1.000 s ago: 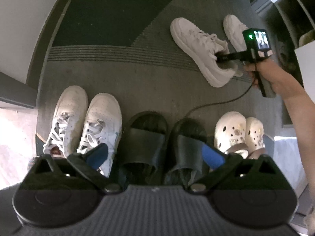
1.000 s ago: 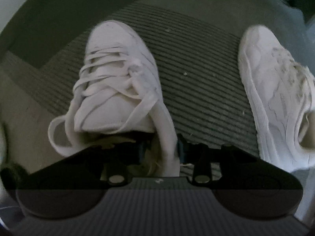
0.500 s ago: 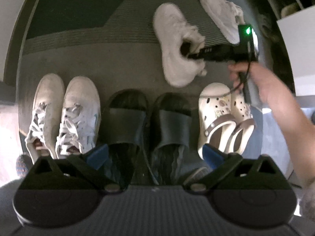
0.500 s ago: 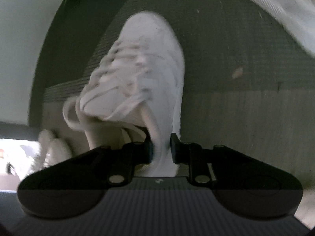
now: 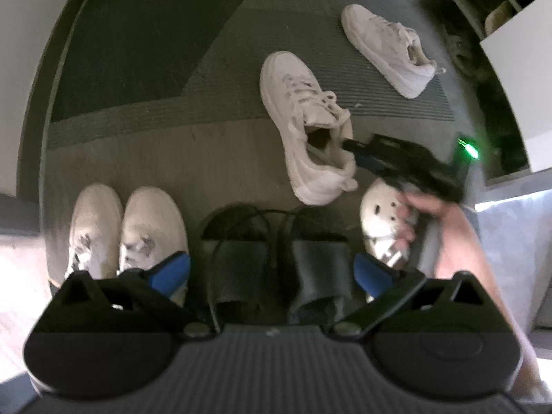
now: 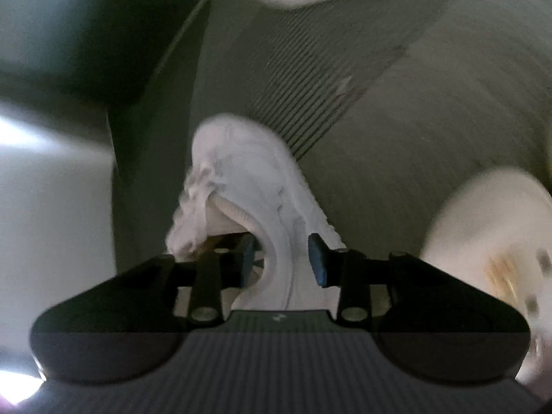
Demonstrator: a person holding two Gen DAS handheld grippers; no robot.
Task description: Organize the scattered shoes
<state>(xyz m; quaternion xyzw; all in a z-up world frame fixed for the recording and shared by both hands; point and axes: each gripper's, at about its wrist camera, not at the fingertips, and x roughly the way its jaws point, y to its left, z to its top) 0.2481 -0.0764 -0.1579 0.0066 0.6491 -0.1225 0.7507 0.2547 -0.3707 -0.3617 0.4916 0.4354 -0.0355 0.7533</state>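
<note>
Right wrist – white sneaker [image 6: 248, 186] heel collar between opening right gripper [image 6: 283, 262]

Near sneaker [image 5: 310, 131]: white all over, white laces, dark inside the opening.
Far sneaker [image 5: 386, 50]: white, off-white laces.
Sneaker pair [image 5: 126, 231]: white, grey shadowed lacing.
Slides [image 5: 276, 255]: black, matte straps.
Clog [image 5: 383, 220]: cream, dark round holes, brownish strap.
Floor mat [image 5: 155, 158]: grey-green, ribbed stripes in a band, darker green plain panel beyond.
Left gripper [image 5: 270, 269]: black body, ridged grey base, blue pads on the fingers [image 5: 170, 269].
Right gripper [image 6: 283, 258]: black body, dark blue pads on the fingers [image 6: 317, 262], green light glowing at its rear.
Cable [image 5: 241, 217]: black.
Wall [image 5: 20, 51]: white, grey skirting.
</note>
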